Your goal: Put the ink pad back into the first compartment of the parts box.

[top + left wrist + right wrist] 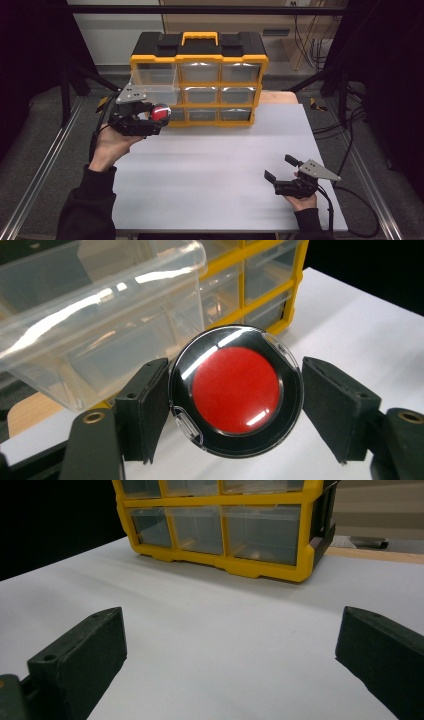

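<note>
The left tongs (159,116) are clamped on a round red disc in a clear-and-black case (160,112), held up off the surface (210,165) right in front of the yellow organiser (200,80). In the left gripper view the disc case (236,390) sits between the two black jaws; the left jaw presses against its edge, while the right jaw stands close at the other side with a thin sliver of gap visible there. The red face points toward the camera and glints with two highlights.

Just behind and above the disc, a clear plastic drawer (100,320) is pulled out of the organiser's left column; in the high view this drawer (155,90) juts forward from the middle row, and the disc is near its front corner, slightly below its rim. The person's left hand (110,147) grips the tool from beneath.

The right tongs (281,167) stand wide apart and hold nothing, resting low near the front right part of the white surface, well apart from the organiser. The right gripper view looks between its two spread jaws across the bare surface (225,645) to the organiser's bottom row of closed clear drawers (220,525).
</note>
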`<state>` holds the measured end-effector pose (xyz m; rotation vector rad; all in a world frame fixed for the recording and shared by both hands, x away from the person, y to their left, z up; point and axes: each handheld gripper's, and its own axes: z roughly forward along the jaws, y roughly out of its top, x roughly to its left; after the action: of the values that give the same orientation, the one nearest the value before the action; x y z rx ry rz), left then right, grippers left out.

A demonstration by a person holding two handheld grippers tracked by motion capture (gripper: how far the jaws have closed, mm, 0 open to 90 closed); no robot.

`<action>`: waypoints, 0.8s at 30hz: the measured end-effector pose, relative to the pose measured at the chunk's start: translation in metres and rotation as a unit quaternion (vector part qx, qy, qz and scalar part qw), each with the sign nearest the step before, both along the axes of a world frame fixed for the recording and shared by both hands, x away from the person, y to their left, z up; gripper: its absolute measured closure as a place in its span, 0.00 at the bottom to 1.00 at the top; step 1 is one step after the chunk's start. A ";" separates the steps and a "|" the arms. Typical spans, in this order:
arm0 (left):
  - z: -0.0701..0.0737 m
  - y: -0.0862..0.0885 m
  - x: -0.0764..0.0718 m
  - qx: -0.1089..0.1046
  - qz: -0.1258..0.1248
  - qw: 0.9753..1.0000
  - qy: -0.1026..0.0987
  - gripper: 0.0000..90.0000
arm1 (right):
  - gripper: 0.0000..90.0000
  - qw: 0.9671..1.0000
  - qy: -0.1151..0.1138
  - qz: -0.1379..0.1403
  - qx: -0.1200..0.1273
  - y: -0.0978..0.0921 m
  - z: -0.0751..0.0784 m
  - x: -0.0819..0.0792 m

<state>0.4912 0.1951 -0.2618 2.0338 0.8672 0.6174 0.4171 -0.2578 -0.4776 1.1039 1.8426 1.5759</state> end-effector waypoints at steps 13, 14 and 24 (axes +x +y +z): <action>0.022 0.000 -0.002 0.002 0.010 1.000 -0.012 0.32 | 0.01 1.000 0.000 0.000 0.000 0.000 0.000 0.000; 0.024 0.001 -0.002 0.000 0.010 1.000 -0.013 0.32 | 0.01 1.000 0.000 0.000 0.000 0.000 0.000 0.000; 0.042 -0.002 0.000 0.003 0.012 1.000 -0.021 0.32 | 0.01 1.000 0.001 -0.001 0.000 0.000 0.000 0.000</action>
<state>0.4916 0.1927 -0.2196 2.0102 0.8670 0.6753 0.4172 -0.2580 -0.4776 1.1072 1.8426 1.5748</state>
